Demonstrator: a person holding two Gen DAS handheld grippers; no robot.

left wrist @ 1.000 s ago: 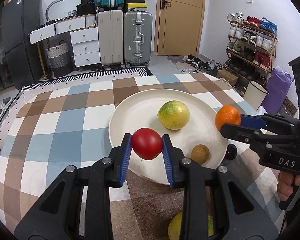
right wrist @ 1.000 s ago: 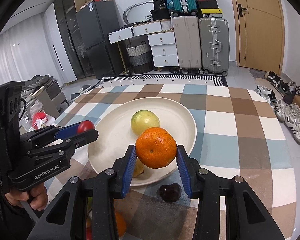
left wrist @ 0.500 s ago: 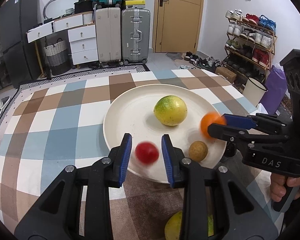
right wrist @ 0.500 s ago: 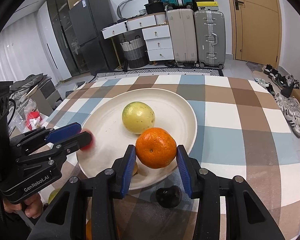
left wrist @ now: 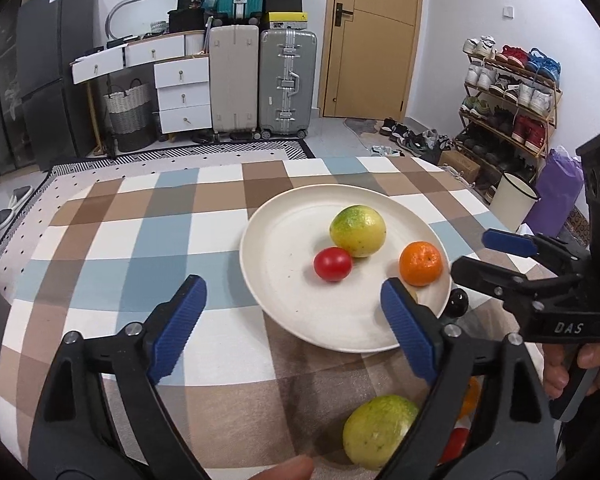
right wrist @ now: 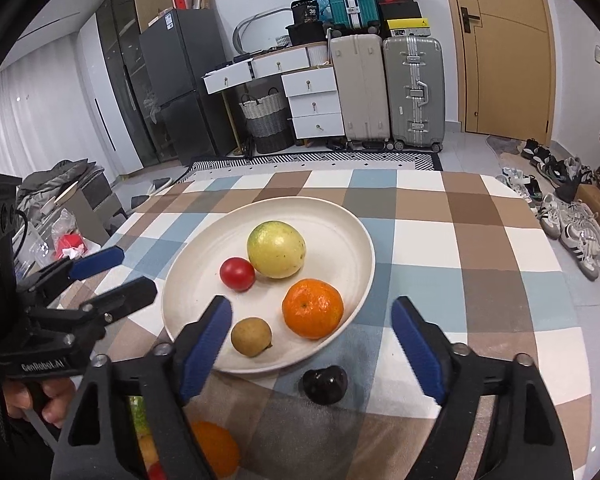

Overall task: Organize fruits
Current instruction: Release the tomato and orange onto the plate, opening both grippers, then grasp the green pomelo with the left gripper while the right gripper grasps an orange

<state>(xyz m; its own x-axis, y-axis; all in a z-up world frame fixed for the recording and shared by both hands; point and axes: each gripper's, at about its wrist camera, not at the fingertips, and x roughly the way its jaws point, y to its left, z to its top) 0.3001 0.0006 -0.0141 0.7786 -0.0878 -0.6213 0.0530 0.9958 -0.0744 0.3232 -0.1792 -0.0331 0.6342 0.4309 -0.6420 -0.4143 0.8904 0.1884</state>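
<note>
i have both claws over the checked tablecloth [right wrist: 480, 248], and going from the left: the left gripper [left wrist: 288, 320] is spreading its jaws with nothing between the blue pads — the red tomato [left wrist: 333, 263] lies free on the white plate [left wrist: 268, 264], touching the big yellow-green fruit [left wrist: 358, 231]. the right gripper [right wrist: 312, 344] is likewise opening, and the orange [right wrist: 313, 308] sits on the plate ahead of its fingers, not pressed by either pad.

to do this release well, i judge i should let both sets of jaws finish widening before i draw back, and pull away along the fingers rather than sideways, so a pad does not nudge a round fruit into a roll. the tomato looks settled against its neighbour; the orange sits close to the plate's near rim, so that is the one i would watch.

the fruits on the plate look smooth and firm: glossy tomato, dimpled orange, a small tan fruit [right wrist: 251, 337] near the front edge. off the plate, a dark cherry-like fruit [right wrist: 325, 385] sits just beside the rim, and another yellow-green fruit [left wrist: 380, 430] and a second orange [right wrist: 214, 452] lie on the cloth under the grippers — to my eye, more to collect.
</note>
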